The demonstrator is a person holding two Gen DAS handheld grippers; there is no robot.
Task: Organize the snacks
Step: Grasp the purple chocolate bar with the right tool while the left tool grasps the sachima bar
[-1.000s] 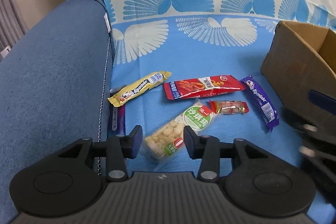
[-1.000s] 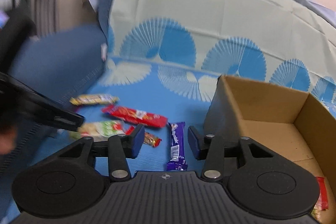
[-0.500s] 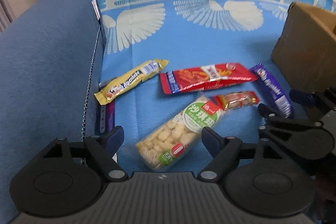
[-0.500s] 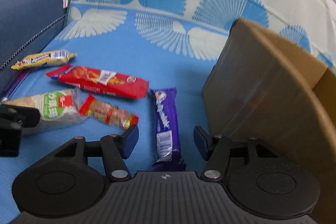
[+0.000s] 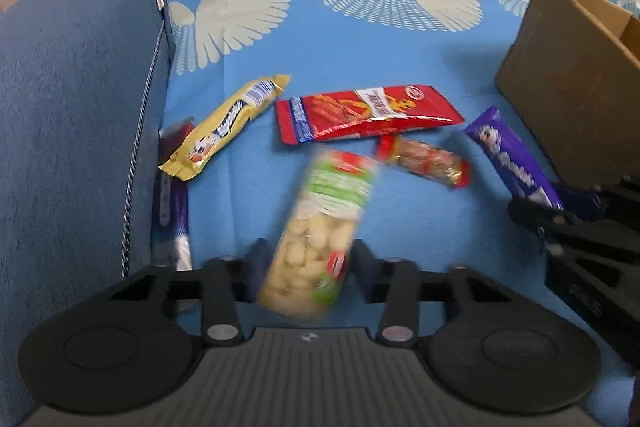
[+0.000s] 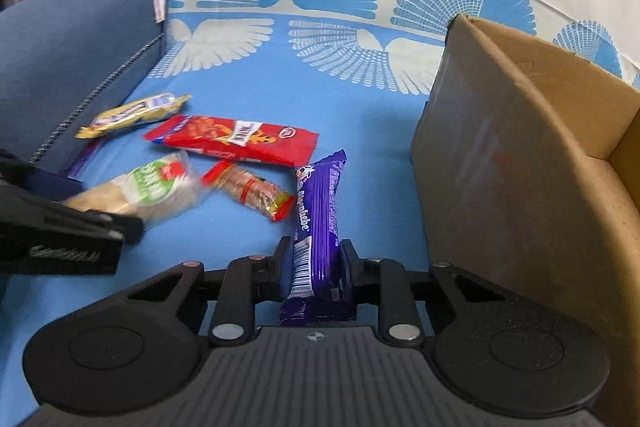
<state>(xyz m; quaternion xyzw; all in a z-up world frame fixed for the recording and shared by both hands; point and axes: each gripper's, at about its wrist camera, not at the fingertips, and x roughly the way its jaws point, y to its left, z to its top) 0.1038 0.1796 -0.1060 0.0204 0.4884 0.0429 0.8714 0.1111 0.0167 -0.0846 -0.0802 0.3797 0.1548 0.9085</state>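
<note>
The left gripper (image 5: 306, 259) points steeply down, its two black fingers reaching forward from the ribbed housing, and its jaws are closing. Between them sits the near end of a clear bag of pale snacks (image 5: 320, 227), blurred, its far end tilted up and away from the fingertips; both pads sit right against the bag's sides.

The right gripper (image 6: 312, 269) also tilts downward, less steeply. Its jaws are closing too, with the near end of a purple bar (image 6: 318, 211) between them. The pads press against the wrapper on both sides, and the bar runs straight forward from the fingertips.
</note>
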